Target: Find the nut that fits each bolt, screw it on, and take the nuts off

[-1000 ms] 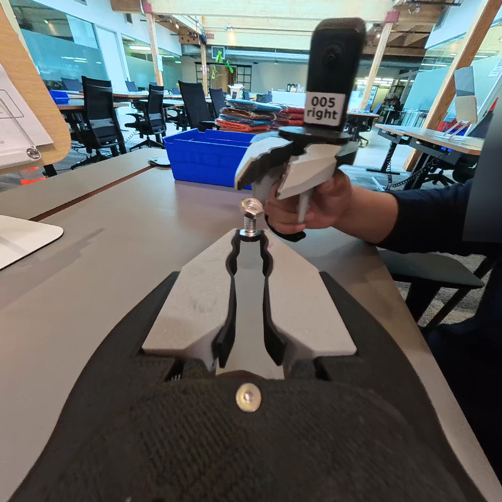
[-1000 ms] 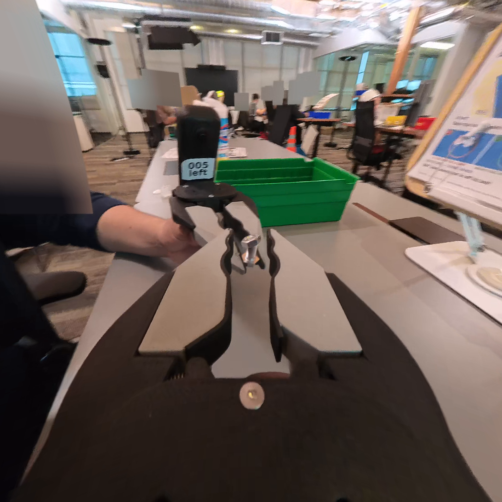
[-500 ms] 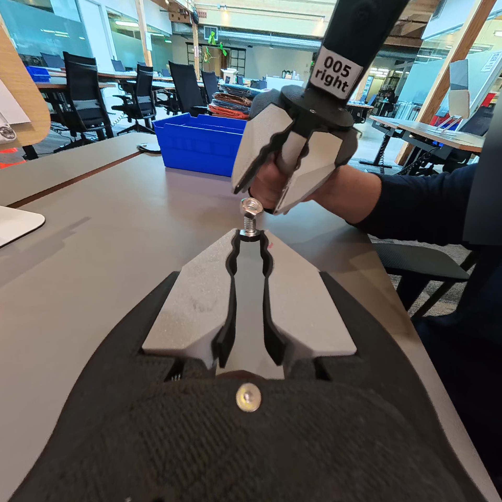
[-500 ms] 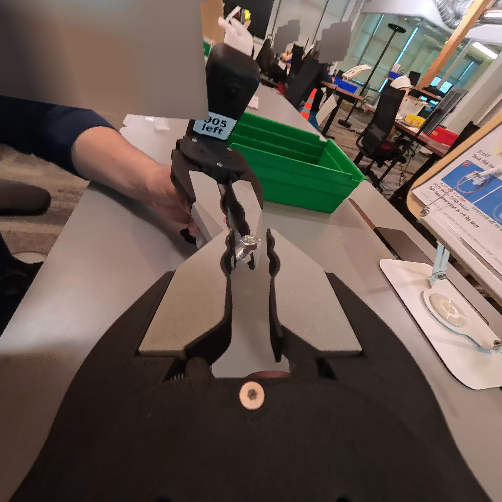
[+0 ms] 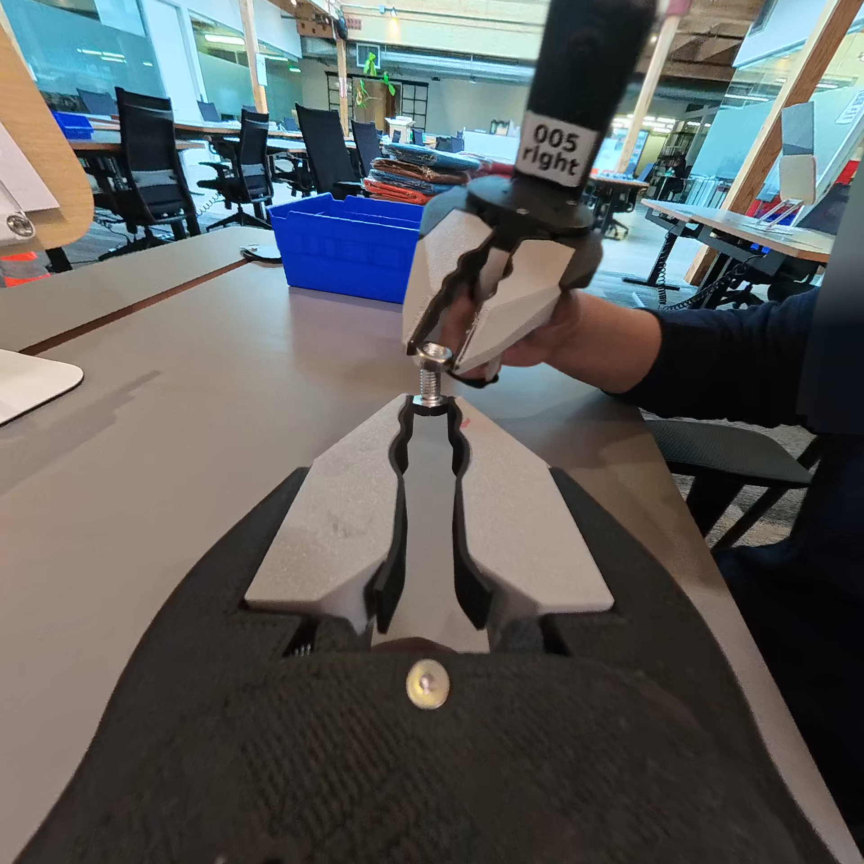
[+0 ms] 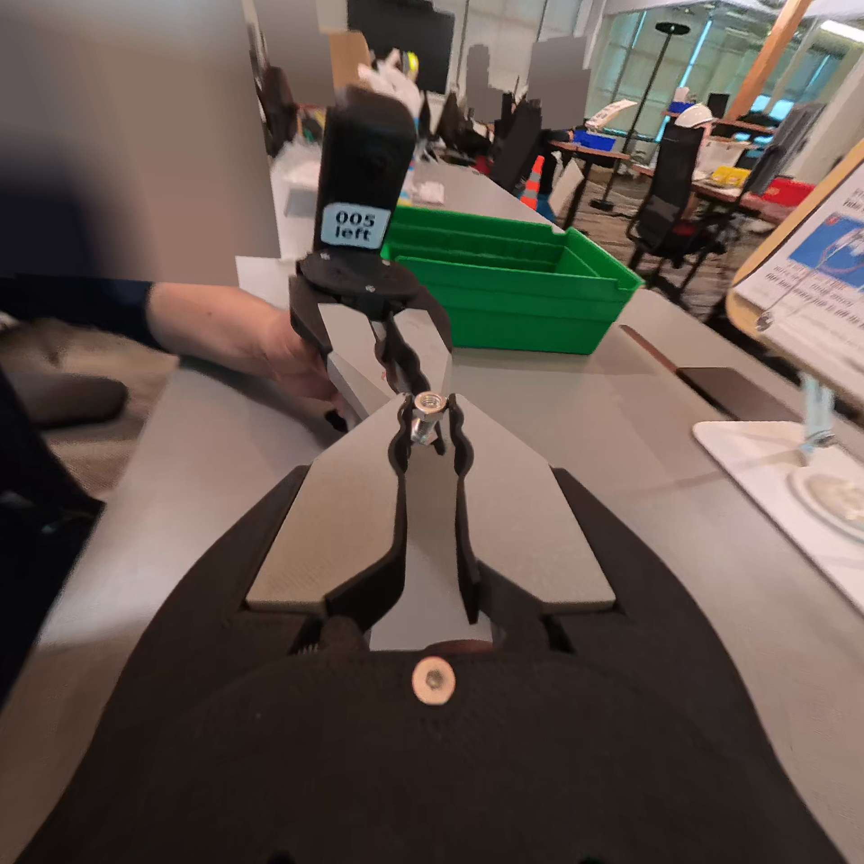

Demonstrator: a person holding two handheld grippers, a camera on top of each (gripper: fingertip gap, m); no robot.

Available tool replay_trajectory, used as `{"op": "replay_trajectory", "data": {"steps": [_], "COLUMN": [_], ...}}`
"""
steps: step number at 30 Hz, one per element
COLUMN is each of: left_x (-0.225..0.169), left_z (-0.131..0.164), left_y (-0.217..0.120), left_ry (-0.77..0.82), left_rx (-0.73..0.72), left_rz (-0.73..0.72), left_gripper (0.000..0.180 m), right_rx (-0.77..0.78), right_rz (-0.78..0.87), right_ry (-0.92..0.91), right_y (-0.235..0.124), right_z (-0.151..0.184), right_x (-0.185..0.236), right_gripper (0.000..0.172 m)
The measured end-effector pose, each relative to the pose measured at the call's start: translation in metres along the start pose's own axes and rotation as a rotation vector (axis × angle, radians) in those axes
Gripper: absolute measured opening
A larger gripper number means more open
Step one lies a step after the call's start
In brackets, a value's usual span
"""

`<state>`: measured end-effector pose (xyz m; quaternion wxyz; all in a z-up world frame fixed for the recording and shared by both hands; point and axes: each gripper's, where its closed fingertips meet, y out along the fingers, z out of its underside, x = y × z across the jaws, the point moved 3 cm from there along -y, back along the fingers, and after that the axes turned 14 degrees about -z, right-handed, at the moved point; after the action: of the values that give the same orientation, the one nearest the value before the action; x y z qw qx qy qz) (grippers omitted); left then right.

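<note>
My left gripper (image 5: 431, 407) is shut on the head of a silver bolt (image 5: 430, 387) and holds it upright above the grey table (image 5: 187, 421). A silver nut (image 5: 435, 357) sits on the bolt's upper end. My right gripper (image 6: 431, 406) is shut on that nut (image 6: 430, 406), its two pads pressing its sides. In the left wrist view the right gripper (image 5: 437, 360) comes down from above onto the nut. In the right wrist view the bolt (image 6: 422, 432) runs down below the nut into the left gripper (image 6: 423, 439).
A blue bin (image 5: 348, 250) stands on the table beyond the grippers in the left wrist view. A green bin (image 6: 509, 290) stands behind them in the right wrist view. A white stand base (image 6: 785, 477) with an instruction board (image 6: 813, 276) is at the right. My left and right fingertips are right by each other.
My right gripper has come down over the nut and its fingers have shut on it. My left gripper has kept its hold on the bolt.
</note>
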<state>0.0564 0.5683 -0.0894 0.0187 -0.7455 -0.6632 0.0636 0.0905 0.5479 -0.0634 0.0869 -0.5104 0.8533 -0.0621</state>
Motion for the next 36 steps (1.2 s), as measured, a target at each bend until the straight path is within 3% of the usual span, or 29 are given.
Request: {"op": "replay_trajectory", "data": {"steps": [4,7,19,36], "left_x": [-0.007,-0.01,-0.008,-0.004], "left_z": [-0.007,-0.009,-0.004,0.003], "left_y": [-0.003,-0.005,-0.002,0.001], "left_ry": [0.033,0.059,0.052,0.079], "left_rx": [-0.051,-0.068,-0.03,0.013], "left_rz": [0.025,0.031,0.016,-0.016], "left_gripper": [0.012,0.012,0.012,0.012], "right_rx": [-0.188,-0.248,-0.135,-0.114], "right_rz": [-0.126,-0.177,-0.065,-0.048], "right_ry": [0.178,0.227,0.043,0.146], "right_y": [-0.004,-0.004,-0.001,-0.001], "right_z": [-0.005,-0.007,-0.003,0.006], "right_x": [0.003,0.007,0.007,0.003], "right_gripper": [0.011,0.011,0.012,0.012]}}
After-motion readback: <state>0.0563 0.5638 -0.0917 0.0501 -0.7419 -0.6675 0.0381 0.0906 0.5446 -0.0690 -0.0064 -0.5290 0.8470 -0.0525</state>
